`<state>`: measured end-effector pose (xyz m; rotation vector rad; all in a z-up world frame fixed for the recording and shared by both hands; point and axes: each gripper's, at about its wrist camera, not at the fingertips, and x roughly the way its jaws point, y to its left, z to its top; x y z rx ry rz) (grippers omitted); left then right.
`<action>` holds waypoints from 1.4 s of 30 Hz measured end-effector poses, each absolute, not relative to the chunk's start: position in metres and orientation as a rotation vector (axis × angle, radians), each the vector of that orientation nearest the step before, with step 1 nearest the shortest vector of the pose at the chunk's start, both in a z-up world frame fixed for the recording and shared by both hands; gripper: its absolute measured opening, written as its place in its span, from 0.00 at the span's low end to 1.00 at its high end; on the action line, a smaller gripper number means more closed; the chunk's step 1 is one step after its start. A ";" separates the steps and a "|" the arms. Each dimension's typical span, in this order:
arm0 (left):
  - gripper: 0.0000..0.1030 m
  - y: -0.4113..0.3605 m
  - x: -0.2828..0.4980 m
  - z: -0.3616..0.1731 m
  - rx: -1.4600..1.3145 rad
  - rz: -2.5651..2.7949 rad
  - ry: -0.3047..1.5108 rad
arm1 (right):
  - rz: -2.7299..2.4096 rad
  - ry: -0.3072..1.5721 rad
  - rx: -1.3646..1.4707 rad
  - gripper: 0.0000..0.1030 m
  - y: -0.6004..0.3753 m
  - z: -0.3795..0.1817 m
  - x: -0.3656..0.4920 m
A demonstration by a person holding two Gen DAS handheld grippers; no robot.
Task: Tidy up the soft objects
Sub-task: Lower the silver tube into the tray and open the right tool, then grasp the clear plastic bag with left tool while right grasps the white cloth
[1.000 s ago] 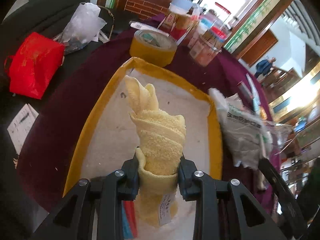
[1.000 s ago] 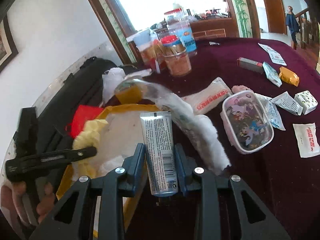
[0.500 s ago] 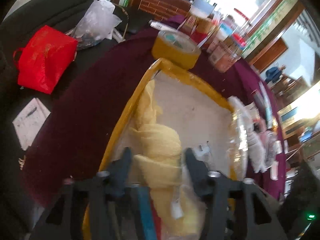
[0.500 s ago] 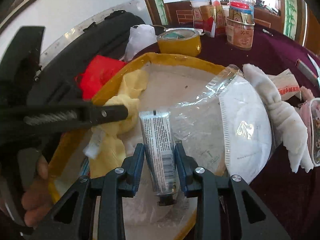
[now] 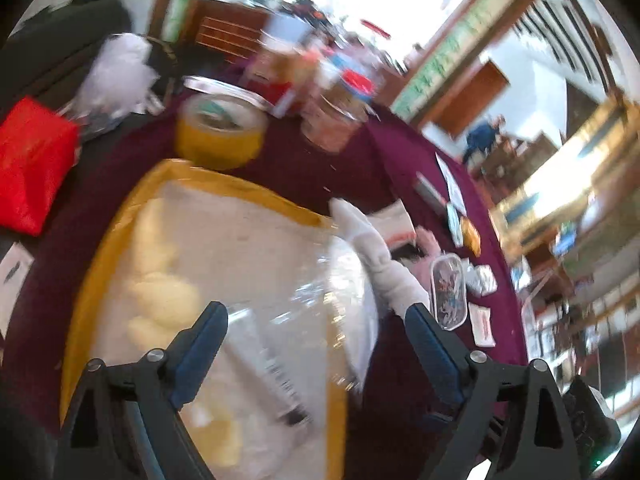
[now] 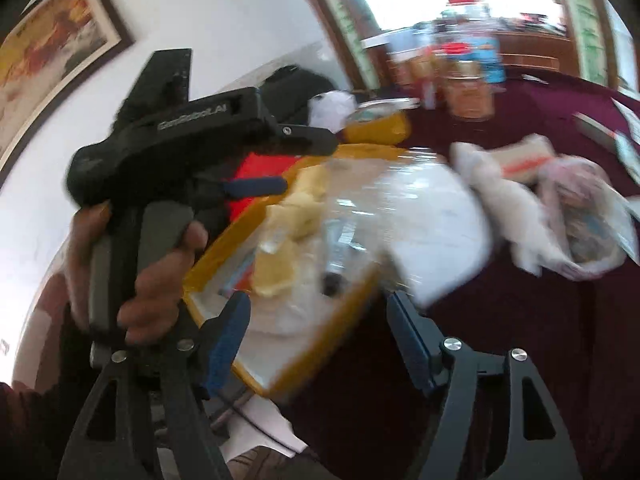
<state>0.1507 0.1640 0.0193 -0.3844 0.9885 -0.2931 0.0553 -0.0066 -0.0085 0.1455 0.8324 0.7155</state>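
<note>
The left hand-held gripper has just been opening and stands wide, nothing between its jaws; the yellow towel lies loose ahead and to its left inside the yellow-rimmed tray on the desk. The right hand-held gripper has likewise been opening and is empty; the tube lies just ahead of it in the tray. The towel looks light, limp and fluffy, best pinched at a thick fold. The tube looks smooth and squashy, likely slippery; grip its middle.
</note>
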 end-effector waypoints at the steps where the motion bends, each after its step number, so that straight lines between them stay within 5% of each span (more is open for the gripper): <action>1: 0.90 0.156 0.161 0.014 -0.381 -0.306 1.016 | 0.695 0.833 0.158 0.69 -0.017 -0.009 0.054; 7: 0.84 0.125 0.201 -0.020 -0.357 -0.255 1.183 | 0.610 0.820 0.230 0.68 -0.064 -0.009 0.050; 15: 0.03 0.105 0.170 -0.011 -0.311 -0.256 1.167 | 0.519 0.832 0.244 0.68 -0.094 -0.015 0.083; 25: 0.02 0.145 0.101 0.047 -0.425 -0.305 0.980 | 0.509 0.896 0.226 0.63 -0.067 -0.019 0.177; 32: 0.02 0.194 0.080 0.052 -0.521 -0.207 0.895 | 0.299 0.967 0.093 0.33 -0.044 -0.055 0.207; 42: 0.02 0.223 0.085 0.038 -0.599 -0.150 0.894 | 0.345 0.936 0.302 0.29 -0.068 -0.038 0.167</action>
